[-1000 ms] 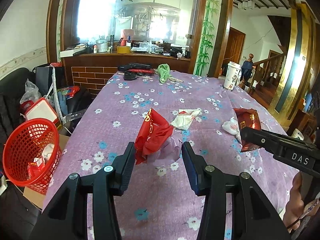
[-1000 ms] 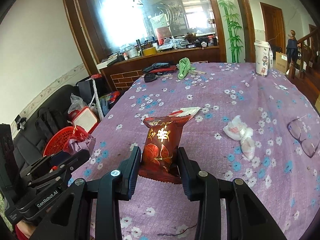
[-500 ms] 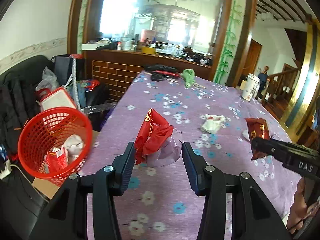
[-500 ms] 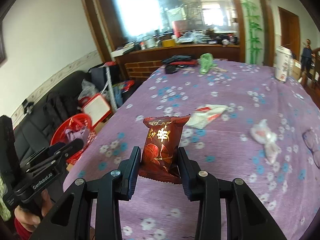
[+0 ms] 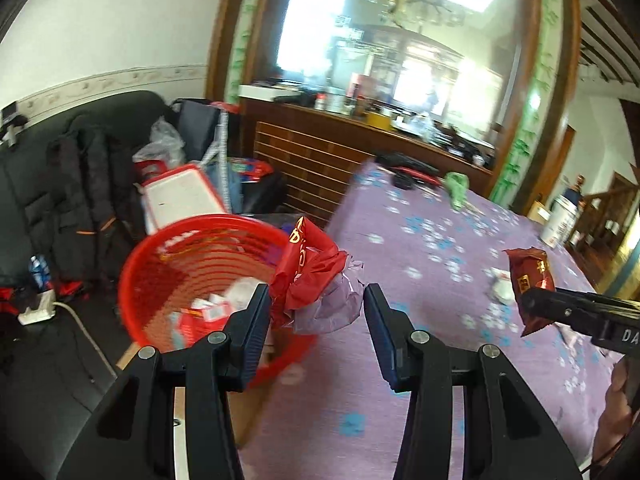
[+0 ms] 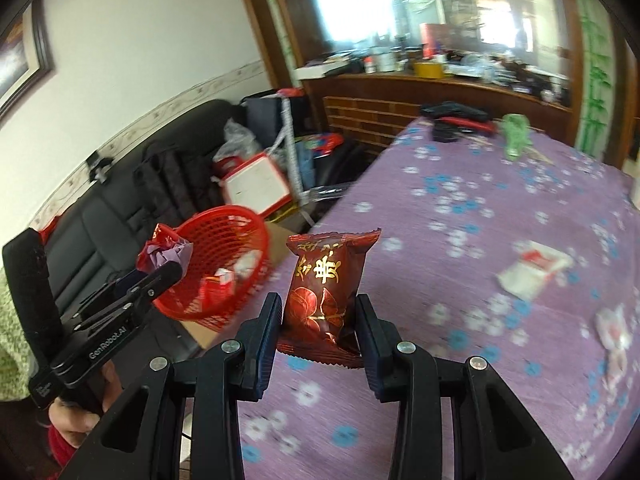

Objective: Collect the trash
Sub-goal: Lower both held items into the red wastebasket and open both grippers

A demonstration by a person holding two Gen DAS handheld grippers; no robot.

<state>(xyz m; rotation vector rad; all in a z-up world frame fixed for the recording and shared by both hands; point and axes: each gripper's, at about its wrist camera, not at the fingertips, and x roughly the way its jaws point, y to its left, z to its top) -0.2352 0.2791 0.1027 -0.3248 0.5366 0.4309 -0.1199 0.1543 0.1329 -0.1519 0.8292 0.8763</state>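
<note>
Two grippers, two pieces of trash in hand, one red basket [image 5: 192, 264]. The left gripper [image 5: 314, 312] has its fingers set fairly wide with a crumpled red and lilac wrapper [image 5: 316, 280] bunched between them, pressed to the left finger; whether the right finger touches it, hard to say. That wad hangs right at the basket's near rim, above the table's edge. The right gripper [image 6: 318, 320] is closed snugly on a dark red snack packet [image 6: 326, 292] with gold characters and a leaf pattern, standing upright between the pads, over the purple flowered tablecloth [image 6: 460, 200]. Inside the basket, a few white and red scraps already. On the cloth, two white crumpled bits [image 6: 532, 270] lie well to the right, blurred. Further back: a green cloth [image 6: 514, 136], dark items, a white cup [image 5: 562, 216]. A black sofa [image 6: 132, 200] behind the basket.
</note>
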